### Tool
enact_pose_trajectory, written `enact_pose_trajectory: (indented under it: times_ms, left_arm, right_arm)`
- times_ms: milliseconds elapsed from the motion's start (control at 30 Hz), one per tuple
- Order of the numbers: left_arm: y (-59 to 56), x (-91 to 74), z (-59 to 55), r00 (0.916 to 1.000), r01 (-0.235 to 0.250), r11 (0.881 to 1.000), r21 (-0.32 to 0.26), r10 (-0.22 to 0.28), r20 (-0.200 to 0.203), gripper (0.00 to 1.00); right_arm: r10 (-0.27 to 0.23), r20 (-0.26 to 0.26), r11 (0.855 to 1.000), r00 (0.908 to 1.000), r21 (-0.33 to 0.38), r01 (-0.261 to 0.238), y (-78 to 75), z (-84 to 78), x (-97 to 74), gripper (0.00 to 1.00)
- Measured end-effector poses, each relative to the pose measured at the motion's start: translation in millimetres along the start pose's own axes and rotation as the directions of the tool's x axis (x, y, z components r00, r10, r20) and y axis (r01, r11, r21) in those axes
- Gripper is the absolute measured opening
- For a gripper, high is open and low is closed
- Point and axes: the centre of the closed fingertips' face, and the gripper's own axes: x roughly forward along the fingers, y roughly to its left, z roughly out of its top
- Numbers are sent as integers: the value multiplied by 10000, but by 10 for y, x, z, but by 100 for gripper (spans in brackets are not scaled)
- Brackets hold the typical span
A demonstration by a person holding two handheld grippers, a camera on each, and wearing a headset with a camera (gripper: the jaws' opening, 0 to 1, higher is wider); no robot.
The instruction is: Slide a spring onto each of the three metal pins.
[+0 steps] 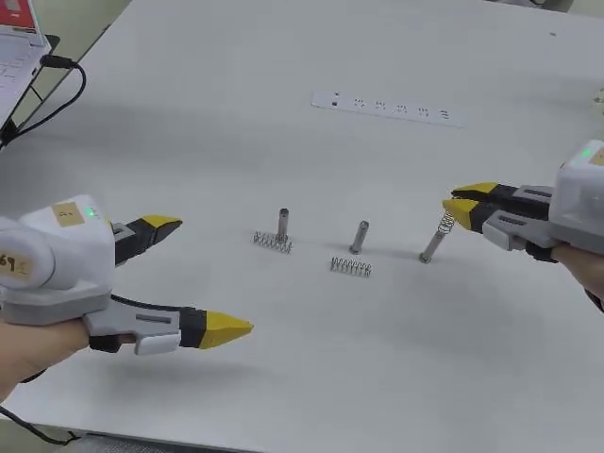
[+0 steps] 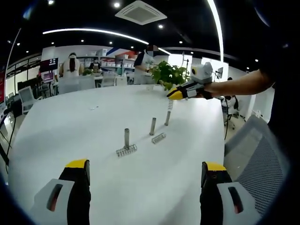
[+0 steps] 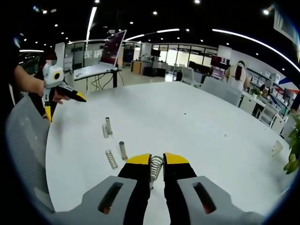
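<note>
Springs are sitting in three spots on the white bench [image 1: 311,377]. I am pinching the held spring [image 1: 446,223] between the yellow tips of my right claw [image 1: 464,200], which is clenching on its coils. That spring is meeting the top end of the leaning pin [image 1: 432,247], whose foot is resting on the bench toward the right edge. I cannot tell how far the coils are reaching down over it. Just beside it, toward the bench's middle, the middle pin [image 1: 360,236] is standing with the second spring [image 1: 350,267] lying flat on its near side, apart from it. Farther toward the left edge, the upright pin [image 1: 283,223] is standing with the third spring [image 1: 272,242] lying at its foot. My left claw [image 1: 208,276] is hovering over the near left corner, jaws spread wide and gripping nothing, well apart from the pins. A white power strip [image 1: 387,108] is lying toward the far edge, and a laptop [image 1: 19,47] with a dark cable [image 1: 66,90] is sitting at the far left corner. Around the bench an open office is showing, with ceiling lights [image 2: 93,31], a green plant [image 2: 168,74] and people [image 2: 71,65] sitting at desks.
</note>
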Motion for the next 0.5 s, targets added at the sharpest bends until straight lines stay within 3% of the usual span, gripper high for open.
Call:
enact_pose_trajectory:
  times_ms: [500]
  left_arm:
    - [-23, 2, 12, 10000, 91, 10000, 12, -91, 22, 96]
  right_arm:
    - [29, -154, 10000, 9999, 15, -28, 5, -58, 25, 7]
